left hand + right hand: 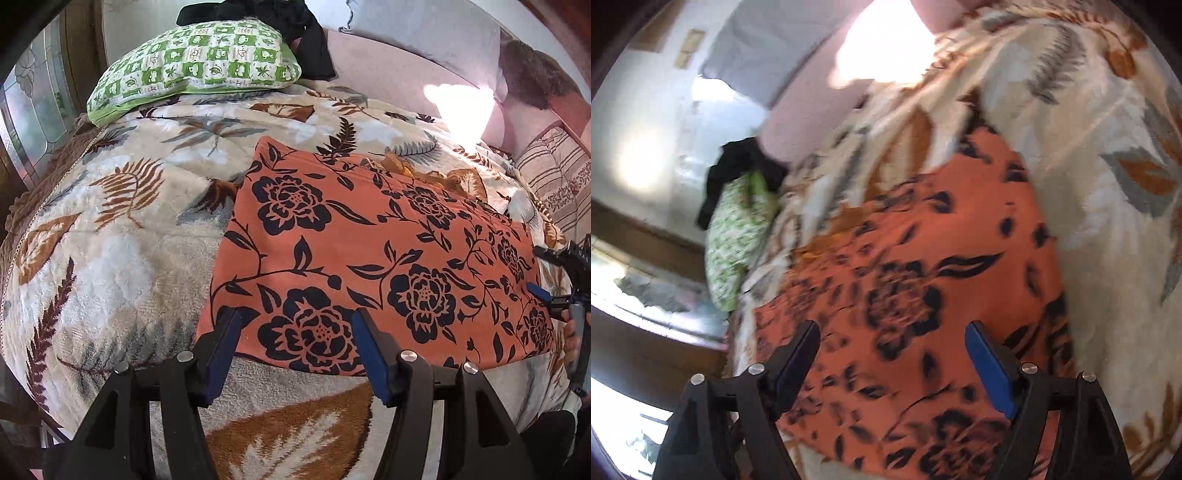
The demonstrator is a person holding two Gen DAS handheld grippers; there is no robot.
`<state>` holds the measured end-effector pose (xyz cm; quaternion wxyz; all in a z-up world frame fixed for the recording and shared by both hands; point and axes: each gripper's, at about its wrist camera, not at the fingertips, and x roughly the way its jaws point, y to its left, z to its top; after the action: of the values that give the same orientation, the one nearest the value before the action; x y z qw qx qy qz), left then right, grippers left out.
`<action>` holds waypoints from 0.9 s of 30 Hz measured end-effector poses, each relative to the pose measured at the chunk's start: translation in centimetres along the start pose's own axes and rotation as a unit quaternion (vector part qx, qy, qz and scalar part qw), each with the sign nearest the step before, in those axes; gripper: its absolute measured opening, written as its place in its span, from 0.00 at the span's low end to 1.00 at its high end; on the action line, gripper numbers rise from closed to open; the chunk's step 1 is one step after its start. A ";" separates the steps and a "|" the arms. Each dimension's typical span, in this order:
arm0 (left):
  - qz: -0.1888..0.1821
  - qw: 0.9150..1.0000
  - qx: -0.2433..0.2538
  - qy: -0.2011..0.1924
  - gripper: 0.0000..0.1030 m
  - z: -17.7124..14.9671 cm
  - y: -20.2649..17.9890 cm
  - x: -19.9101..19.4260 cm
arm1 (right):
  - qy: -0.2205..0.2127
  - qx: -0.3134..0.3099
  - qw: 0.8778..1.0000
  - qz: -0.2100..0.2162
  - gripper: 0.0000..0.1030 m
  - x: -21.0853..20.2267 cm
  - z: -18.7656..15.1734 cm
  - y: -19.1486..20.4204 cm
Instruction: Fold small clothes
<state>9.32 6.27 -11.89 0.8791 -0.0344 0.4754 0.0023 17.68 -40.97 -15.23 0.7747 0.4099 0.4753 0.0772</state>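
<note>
Left tool and right tool hover wide and empty over the orange floral garment. The garment lies flat on the leaf-print blanket, apparently spread ready for folding.

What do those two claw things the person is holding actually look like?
Both look alike. The left gripper is black, with two angular, wedge-shaped fingers faced with flat blue pads and round silver bolts at the hinges. The right gripper has the same black frame, blue pads and silver bolts. No cables or markings show.
</note>
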 end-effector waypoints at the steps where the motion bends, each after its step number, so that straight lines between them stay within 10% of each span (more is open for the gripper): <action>1: 0.001 1.000 0.003 -0.001 0.61 0.0 0.0 -0.1 | -0.010 0.027 0.999 0.020 0.81 -0.8 0.3 -0.5; 6: 0.003 1.000 0.002 0.003 0.61 -0.1 0.2 -0.1 | -0.034 -0.035 0.998 0.046 0.82 -3.4 0.2 2.6; 11: 0.003 1.000 0.005 -0.004 0.61 -0.8 0.3 -1.3 | -0.028 0.042 0.998 0.025 0.81 -2.5 1.2 -0.9; 16: 0.006 1.000 -0.013 0.001 0.62 -1.5 0.6 -1.4 | -0.054 -0.027 0.997 0.042 0.82 -8.1 -4.0 1.3; 22: 0.009 1.000 -0.001 0.005 0.62 -3.1 -0.7 -1.8 | -0.035 0.055 0.993 0.094 0.85 -9.0 -13.7 -3.0; 27: 0.009 1.000 0.005 0.000 0.62 -3.7 -1.8 -2.6 | -0.044 0.117 0.986 0.109 0.85 -7.7 -14.4 -6.4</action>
<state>4.84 4.31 -11.65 0.8793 -0.0252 0.4755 0.0079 0.35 -40.97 -17.64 0.7284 0.5504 0.3986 0.0868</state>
